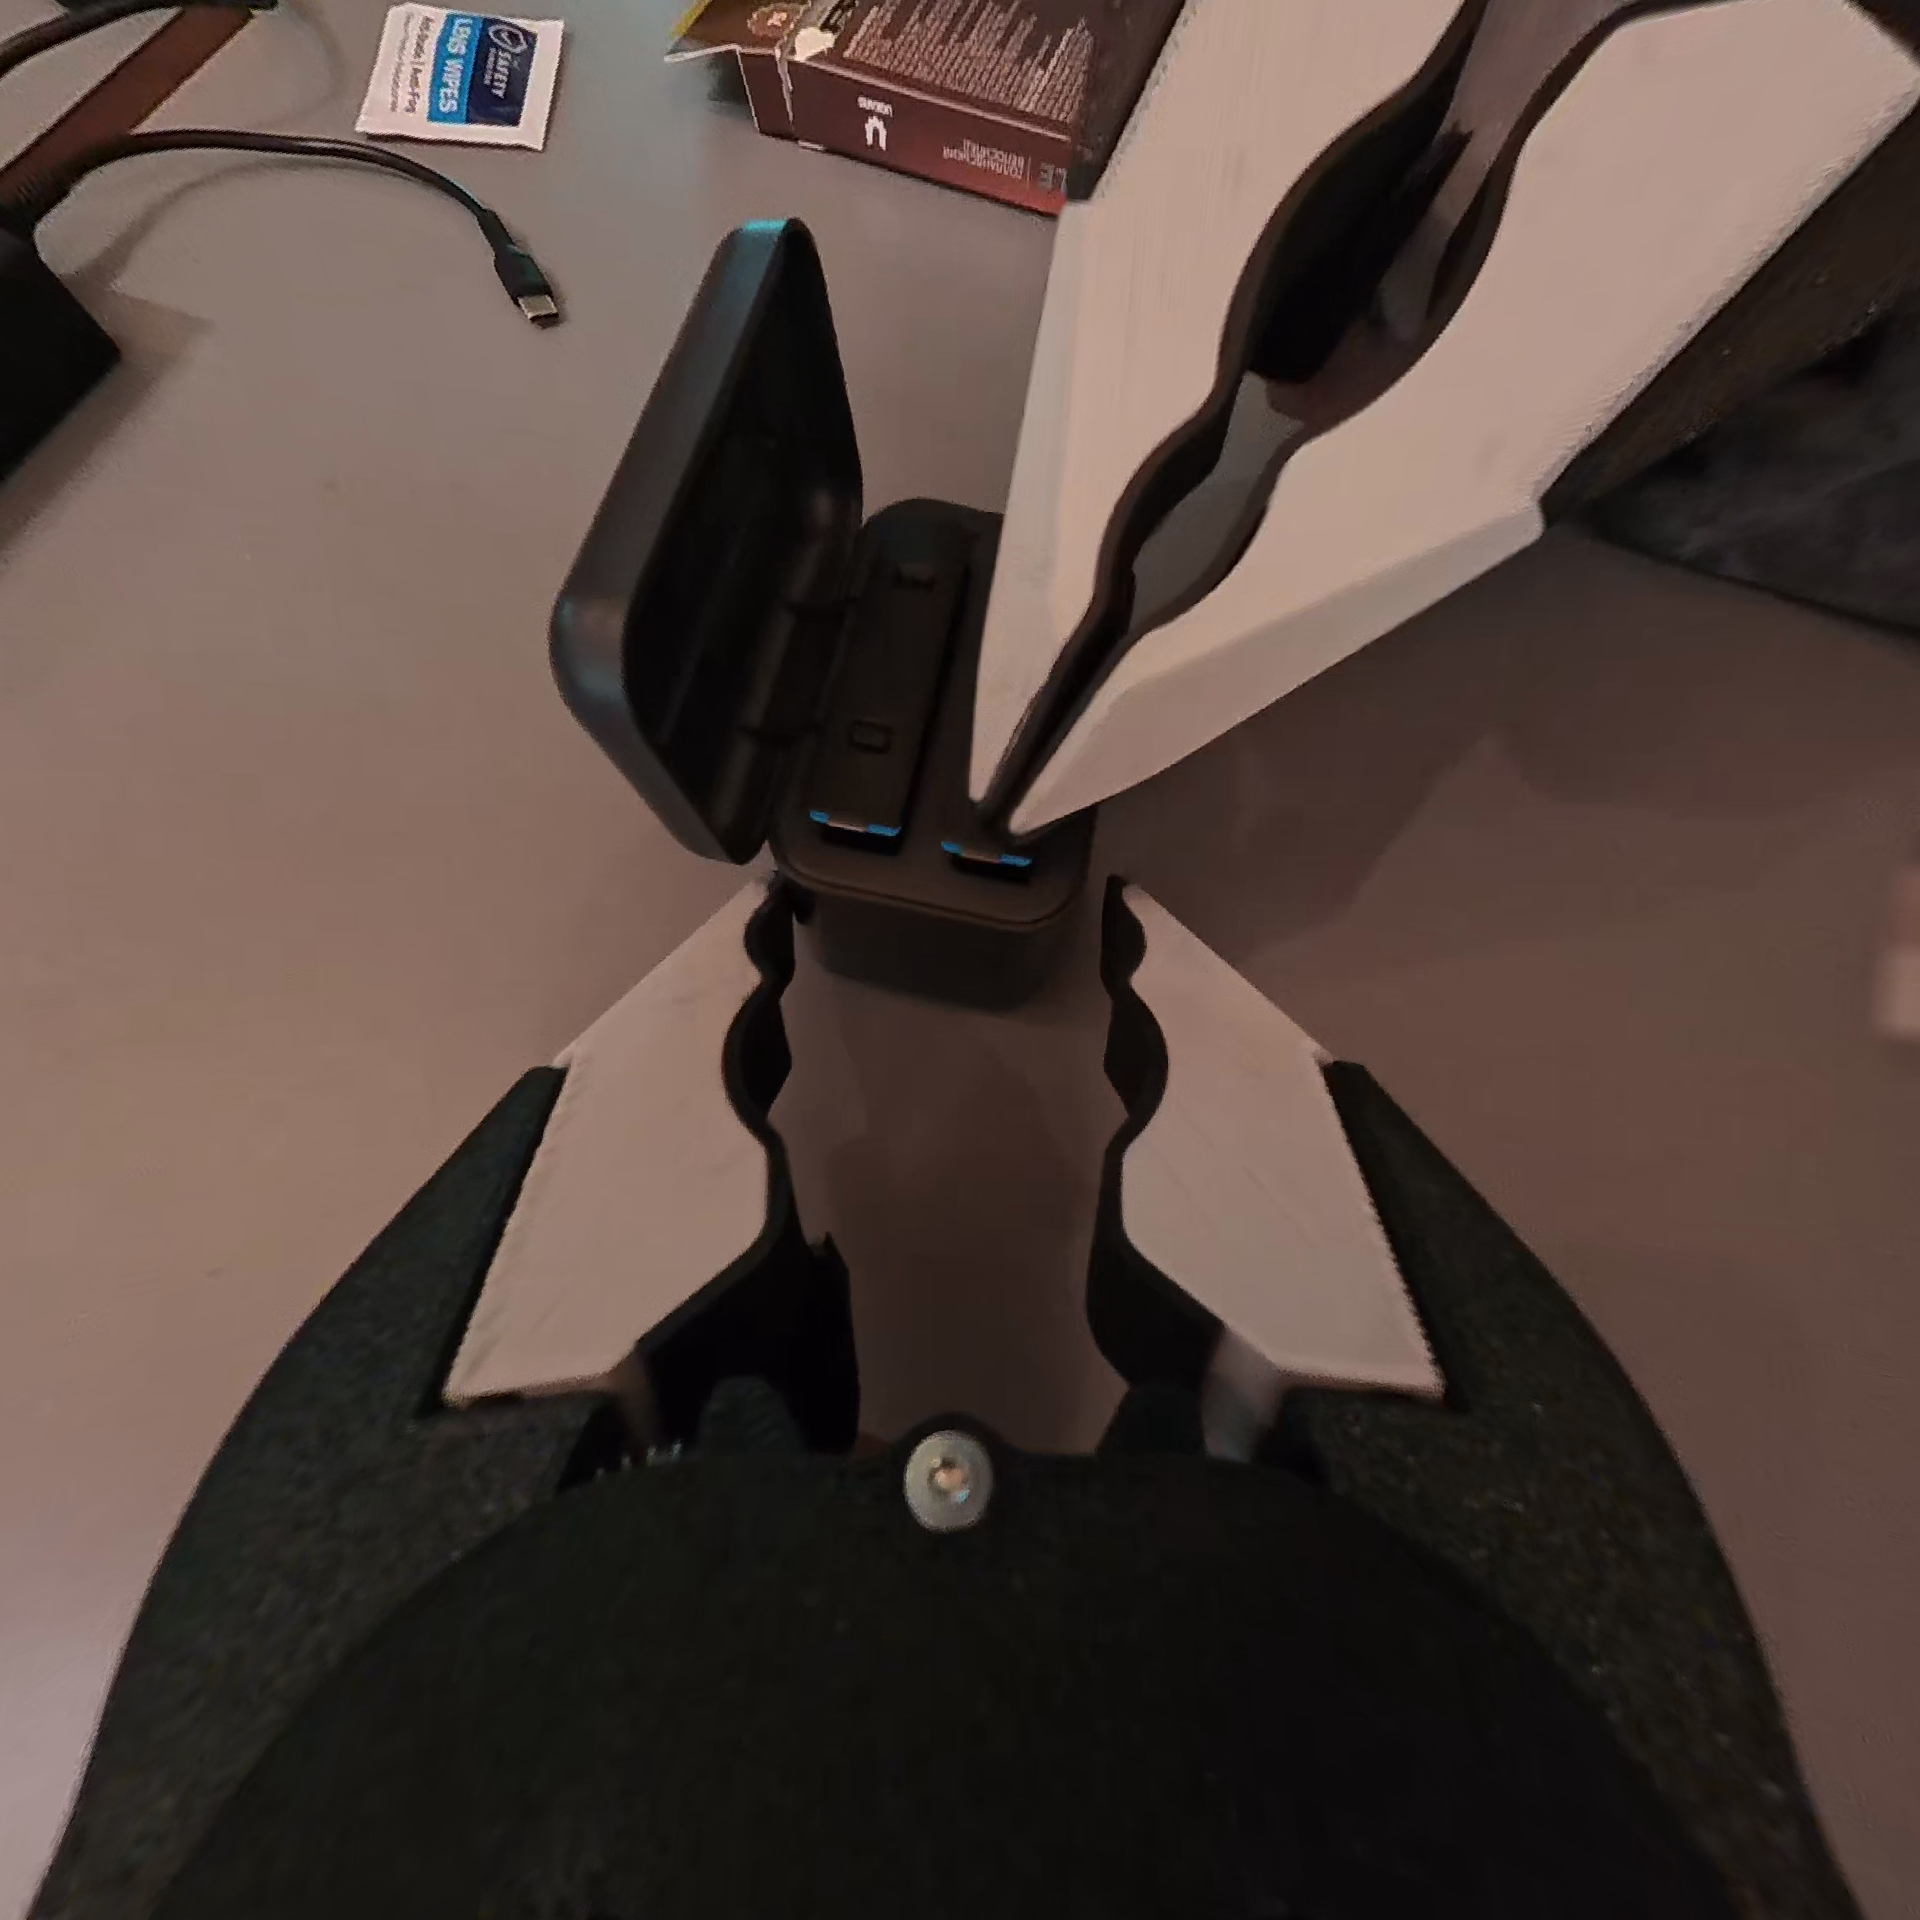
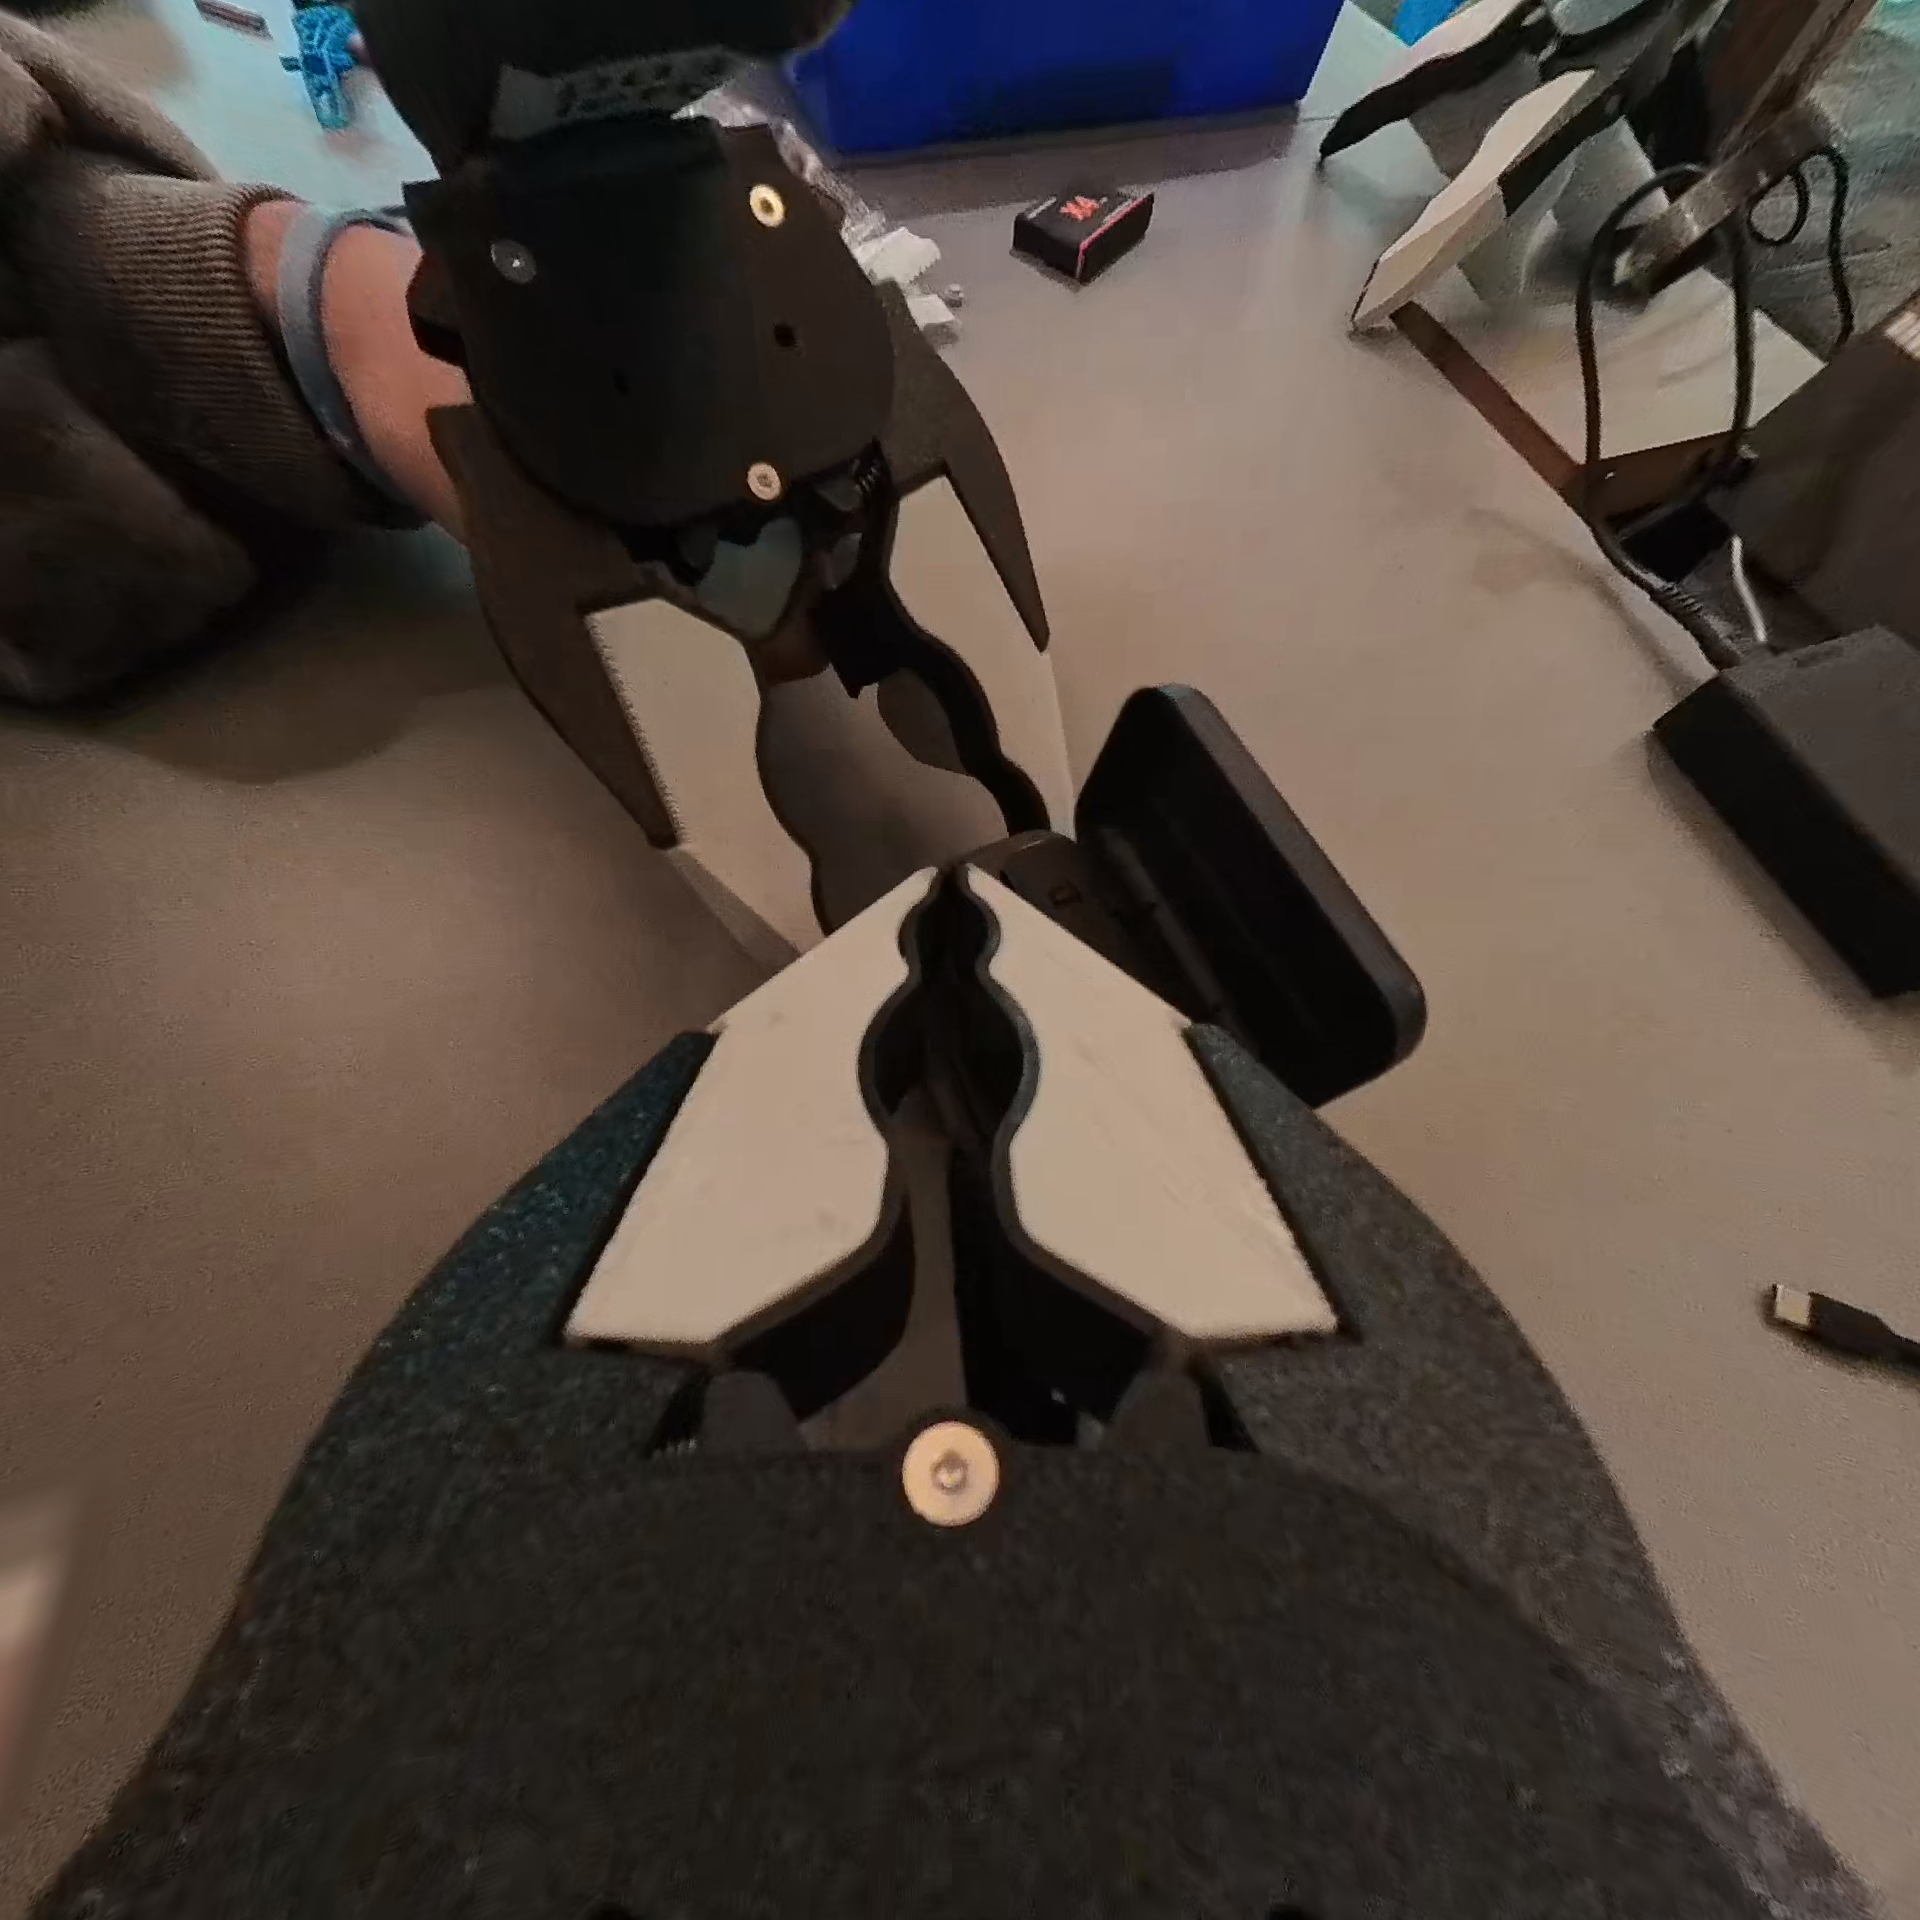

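A dark charging case (image 1: pixel 935 935) stands on the grey table with its lid (image 1: pixel 717 540) swung open to the left. Two slots show blue-lit ends; the left one holds a black battery (image 1: pixel 883 665). My left gripper (image 1: pixel 940 894) is open, its fingertips close on either side of the case's near end, with a thin gap on the right side. My right gripper (image 1: pixel 997 821) comes down from the upper right, its tips together at the right slot's blue tab (image 1: pixel 987 857). In the right wrist view my right gripper (image 2: pixel 951 878) is shut over the case (image 2: pixel 1049 873), beside the lid (image 2: pixel 1247 894).
A wipe sachet (image 1: pixel 457 78), a black cable with plug (image 1: pixel 499 249) and a brown box (image 1: pixel 935 94) lie at the back. A hand and sleeve (image 2: pixel 125 343) hold the left gripper. A dark block (image 2: pixel 1808 800), a loose plug (image 2: pixel 1839 1325) and a blue bin (image 2: pixel 1039 73) are nearby. The left gripper's tips are roughly 4 cm from the right gripper's.
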A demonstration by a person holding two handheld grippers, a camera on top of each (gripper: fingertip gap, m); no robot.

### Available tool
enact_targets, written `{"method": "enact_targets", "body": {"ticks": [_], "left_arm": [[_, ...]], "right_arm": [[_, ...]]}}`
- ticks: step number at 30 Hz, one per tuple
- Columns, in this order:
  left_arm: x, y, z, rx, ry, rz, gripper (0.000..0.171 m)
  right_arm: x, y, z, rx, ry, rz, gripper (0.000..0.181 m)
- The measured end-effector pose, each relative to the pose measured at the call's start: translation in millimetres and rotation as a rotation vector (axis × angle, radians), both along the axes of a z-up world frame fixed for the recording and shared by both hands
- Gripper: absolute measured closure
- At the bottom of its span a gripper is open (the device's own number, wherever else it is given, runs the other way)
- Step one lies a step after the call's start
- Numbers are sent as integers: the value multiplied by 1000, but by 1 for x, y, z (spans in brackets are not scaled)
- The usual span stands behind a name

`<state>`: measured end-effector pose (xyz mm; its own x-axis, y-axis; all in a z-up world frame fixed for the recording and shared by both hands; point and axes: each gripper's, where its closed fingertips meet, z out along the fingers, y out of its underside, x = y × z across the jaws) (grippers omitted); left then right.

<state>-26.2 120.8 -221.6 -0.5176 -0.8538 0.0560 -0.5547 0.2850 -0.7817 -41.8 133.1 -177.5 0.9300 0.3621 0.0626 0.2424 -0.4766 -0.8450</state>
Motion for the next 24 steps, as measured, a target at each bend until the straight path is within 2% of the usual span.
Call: {"method": "enact_targets", "body": {"ticks": [4, 9, 13, 17, 24], "left_arm": [[0, 0, -2, 5, 7, 2, 112], [0, 0, -2, 1, 9, 2, 112], [0, 0, -2, 3, 12, 3, 113], [0, 0, -4, 9, 17, 4, 114], [0, 0, -5, 17, 25, 7, 113]], "right_arm": [[-1, -2, -2, -66, -4, -6, 181], [0, -3, -3, -100, 93, -13, 181], [-1, -3, -2, -105, 62, -18, 181], [11, 5, 18, -27, 100, -68, 181], [18, 12, -1, -119, 30, -90, 181]]}}
